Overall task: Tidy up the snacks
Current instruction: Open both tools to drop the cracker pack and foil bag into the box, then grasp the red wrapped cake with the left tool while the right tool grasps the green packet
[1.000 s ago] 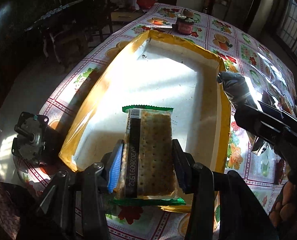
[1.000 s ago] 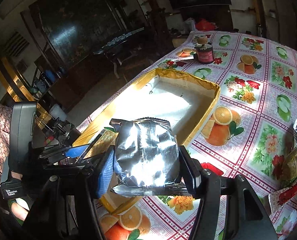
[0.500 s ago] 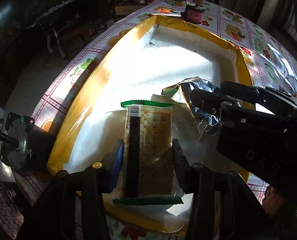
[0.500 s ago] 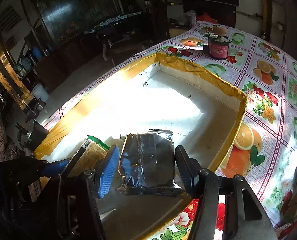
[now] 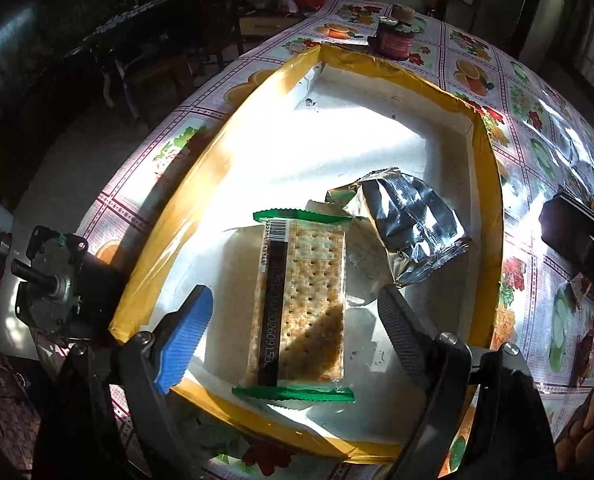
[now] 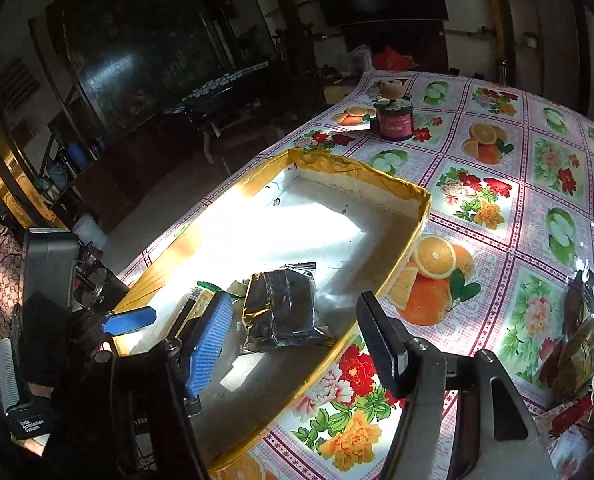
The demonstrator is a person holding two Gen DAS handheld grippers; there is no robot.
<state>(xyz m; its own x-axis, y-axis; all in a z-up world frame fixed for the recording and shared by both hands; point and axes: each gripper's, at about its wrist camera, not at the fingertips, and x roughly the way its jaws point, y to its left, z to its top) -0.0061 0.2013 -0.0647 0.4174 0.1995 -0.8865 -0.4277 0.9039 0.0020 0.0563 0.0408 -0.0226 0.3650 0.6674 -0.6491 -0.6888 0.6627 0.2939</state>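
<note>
1. The cracker packet (image 5: 301,304) is a long clear wrapper with green serrated ends, a black strip printed with white digits along one side and a barcode at the far end; pale, dotted crackers show through it. It lies flat on the white floor of the box, near the box's near rim, lengthwise between the left gripper's fingers.
2. The silver foil pouch (image 5: 411,228) is crinkled and puffy with crimped seams, and lies in the box just beside the cracker packet, on its right; whether they touch is hard to tell. In the right wrist view the pouch (image 6: 283,310) looks dark and shaded.
3. The box (image 5: 493,216) is a shallow rectangular tray, white inside, with yellow-gold tape over its rim. It holds only these two snacks; strong sunlight falls across its floor.
4. The left gripper (image 5: 297,320) is spread wide, fingers either side of the cracker packet and clear of it. Half a second ago it pinched that packet; the packet now rests free.
5. The right gripper (image 6: 297,340) is likewise spread apart and empty, hovering over the box's near edge. It gripped the pouch earlier and has since pulled back.
6. The box sits on a fruit-and-flower tablecloth (image 6: 497,200). Beyond its far end stands a dark red jar (image 6: 395,118); more snack packets (image 6: 577,344) lie on the cloth to the right.
</note>
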